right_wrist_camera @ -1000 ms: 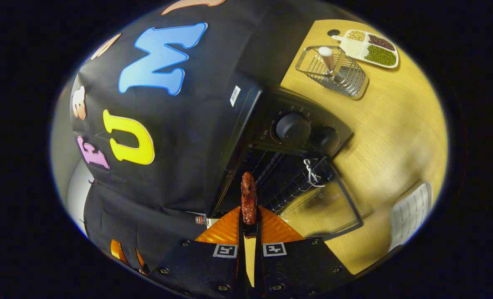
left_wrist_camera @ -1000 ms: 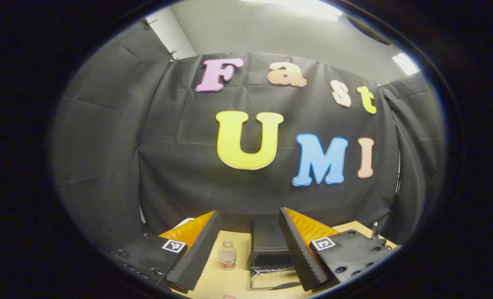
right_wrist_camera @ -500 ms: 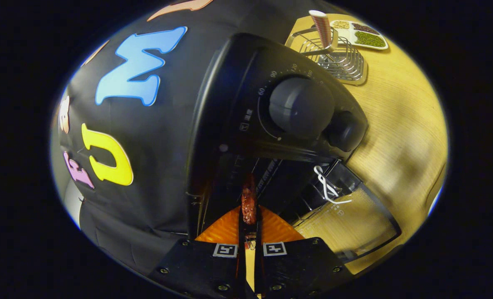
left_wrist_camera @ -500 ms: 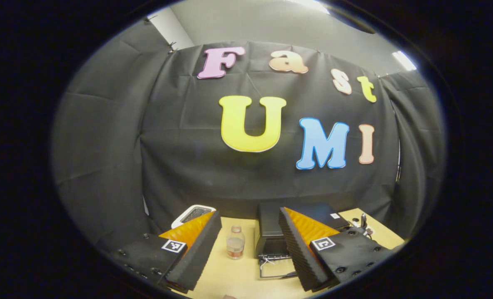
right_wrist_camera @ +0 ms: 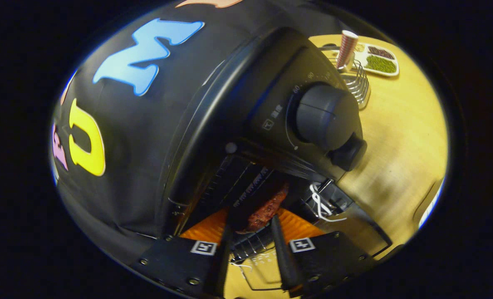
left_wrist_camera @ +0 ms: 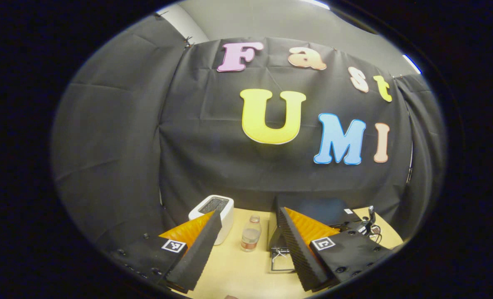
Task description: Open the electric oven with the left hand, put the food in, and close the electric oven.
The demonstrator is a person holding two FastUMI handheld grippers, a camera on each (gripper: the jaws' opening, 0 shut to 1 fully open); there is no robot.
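Reaching into the open electric oven (right_wrist_camera: 246, 137), the right tongs (right_wrist_camera: 251, 226) stood with their jaws parted and the food (right_wrist_camera: 267, 206), a reddish-brown piece, lying between them on the wire rack (right_wrist_camera: 250, 243) just inside the oven mouth; whether either finger touched it could not be told, so the piece was judged released. The placement suited the task: the piece sat past the lowered glass door (right_wrist_camera: 354, 224), leaving the door free to swing up. A white tie (right_wrist_camera: 320, 201) was fixed on the door's handle, presumably as a pull. The left tongs (left_wrist_camera: 246, 243) were held released and empty, well apart from the oven, above the counter (left_wrist_camera: 246, 270), likely waiting to close the door. Dial numerals were legible beside the large knob (right_wrist_camera: 323, 116); other markings were too small to read.
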